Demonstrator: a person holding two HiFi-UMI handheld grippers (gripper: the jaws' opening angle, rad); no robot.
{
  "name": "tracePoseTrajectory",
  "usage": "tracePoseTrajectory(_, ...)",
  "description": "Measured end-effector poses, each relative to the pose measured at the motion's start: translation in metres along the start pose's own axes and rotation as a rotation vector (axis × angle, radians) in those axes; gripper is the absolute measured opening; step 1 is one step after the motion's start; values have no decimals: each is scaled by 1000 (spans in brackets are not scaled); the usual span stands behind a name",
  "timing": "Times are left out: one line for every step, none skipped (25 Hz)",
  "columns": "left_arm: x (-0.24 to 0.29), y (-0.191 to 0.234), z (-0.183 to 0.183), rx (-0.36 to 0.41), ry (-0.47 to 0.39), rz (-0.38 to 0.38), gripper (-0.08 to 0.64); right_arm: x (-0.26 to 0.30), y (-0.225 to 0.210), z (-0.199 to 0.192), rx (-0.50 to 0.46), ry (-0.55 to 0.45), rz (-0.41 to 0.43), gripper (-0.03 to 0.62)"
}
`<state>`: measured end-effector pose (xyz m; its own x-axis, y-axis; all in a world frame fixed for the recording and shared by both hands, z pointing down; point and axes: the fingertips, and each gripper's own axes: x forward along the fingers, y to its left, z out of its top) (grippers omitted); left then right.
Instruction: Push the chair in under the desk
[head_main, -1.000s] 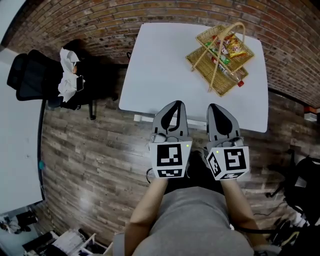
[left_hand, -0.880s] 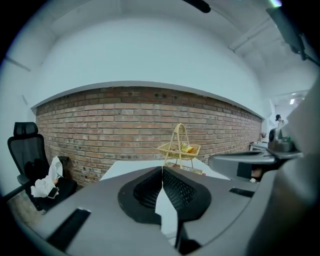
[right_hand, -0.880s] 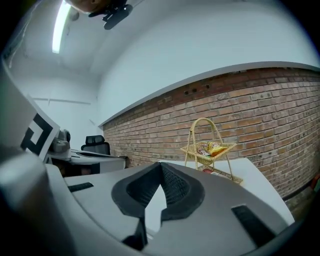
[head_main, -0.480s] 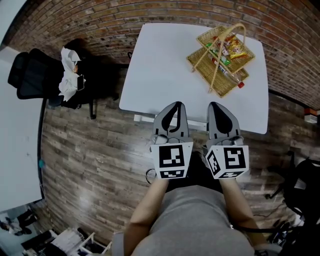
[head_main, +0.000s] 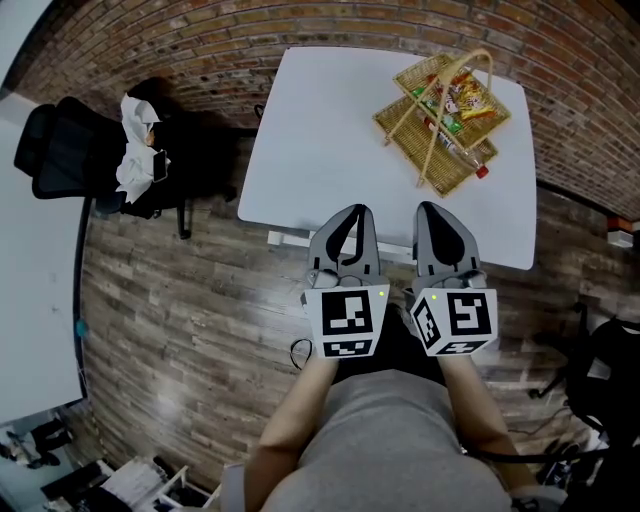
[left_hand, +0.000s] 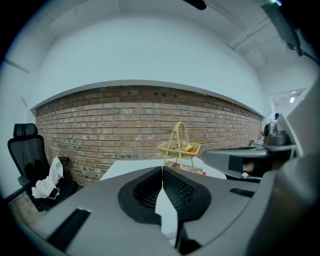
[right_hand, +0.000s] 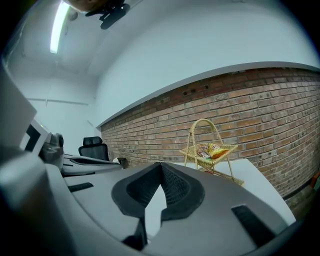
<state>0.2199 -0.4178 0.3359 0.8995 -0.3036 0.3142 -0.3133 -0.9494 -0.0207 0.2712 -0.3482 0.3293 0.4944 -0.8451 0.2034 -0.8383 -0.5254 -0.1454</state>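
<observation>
A black office chair (head_main: 70, 150) with a white cloth (head_main: 135, 150) draped on it stands at the far left by the brick wall, well apart from the white desk (head_main: 330, 130). It also shows in the left gripper view as the chair (left_hand: 25, 150), and small in the right gripper view as the chair (right_hand: 94, 142). My left gripper (head_main: 349, 209) and right gripper (head_main: 431, 208) hang side by side over the desk's near edge, both shut and empty. Each tip, the left gripper (left_hand: 162, 167) and the right gripper (right_hand: 161, 164), points across the desk at the wall. A dark shape below the grippers (head_main: 395, 335) is mostly hidden.
A wicker basket (head_main: 440, 115) of packaged snacks stands on the desk's far right part. A second white table (head_main: 30, 300) runs along the left edge. Dark gear (head_main: 610, 370) lies on the wood floor at the right. A brick wall (head_main: 200, 40) closes off the far side.
Both grippers have drifted very slightly back toward my body. The chair, desk and basket have not moved.
</observation>
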Motion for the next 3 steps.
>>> tracePoseTrajectory(0, 0, 0, 1, -1, -1, 17, 0, 0, 0, -2, -1, 1, 15)
tracePoseTrajectory(1, 0, 0, 1, -3, -1, 17, 1, 0, 0, -6, -2, 4, 14)
tracePoseTrajectory(1, 0, 1, 1, -5, -1, 17, 2, 1, 0, -10, -4, 7, 15)
